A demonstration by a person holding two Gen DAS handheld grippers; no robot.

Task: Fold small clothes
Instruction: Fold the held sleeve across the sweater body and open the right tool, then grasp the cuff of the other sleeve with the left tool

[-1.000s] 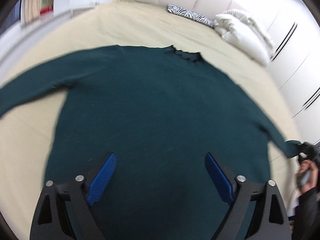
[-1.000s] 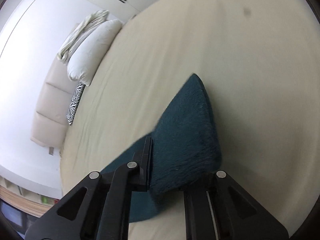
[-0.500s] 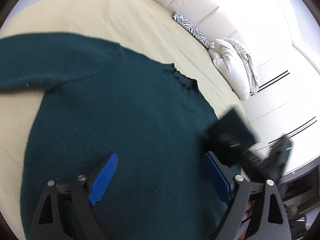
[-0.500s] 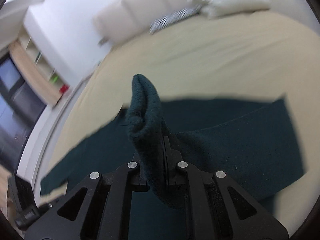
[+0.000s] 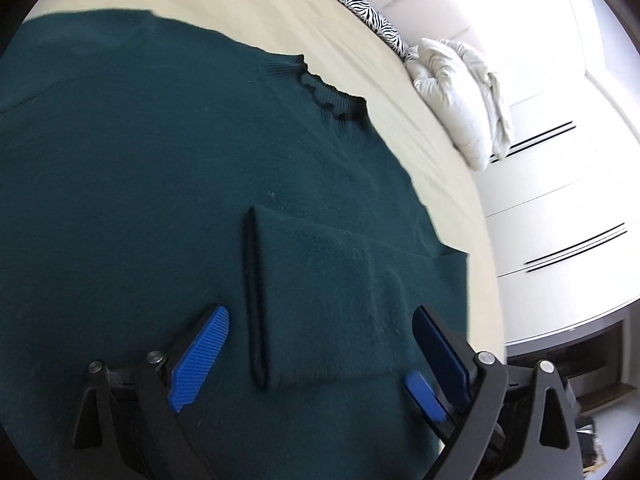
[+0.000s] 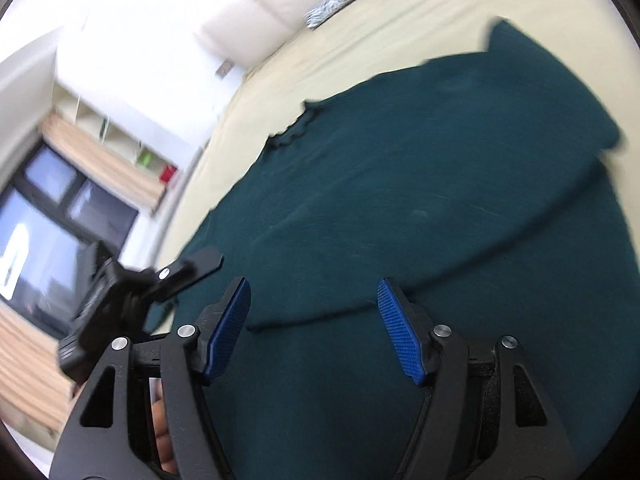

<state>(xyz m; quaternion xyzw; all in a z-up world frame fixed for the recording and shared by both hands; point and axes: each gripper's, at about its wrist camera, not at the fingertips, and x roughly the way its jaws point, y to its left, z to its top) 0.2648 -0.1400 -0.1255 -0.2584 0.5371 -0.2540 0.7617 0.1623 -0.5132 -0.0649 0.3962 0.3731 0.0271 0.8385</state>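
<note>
The dark green sweater [image 5: 140, 184] lies flat on the bed [image 5: 256, 12], its ruffled collar [image 5: 332, 98] toward the head edge where the white pillow [image 5: 460, 92] sits. One sleeve [image 5: 340, 292] is laid across the body, cuff near the middle, I think so the sides become straight for the next fold. The right tongs [image 6: 314, 330] have just been opening and now stand apart with nothing between them, above the sleeve. The left tongs [image 5: 320, 352] are open too and empty, hovering over the lower part of the sweater. No container is visible; nothing is stored in anything here.
</note>
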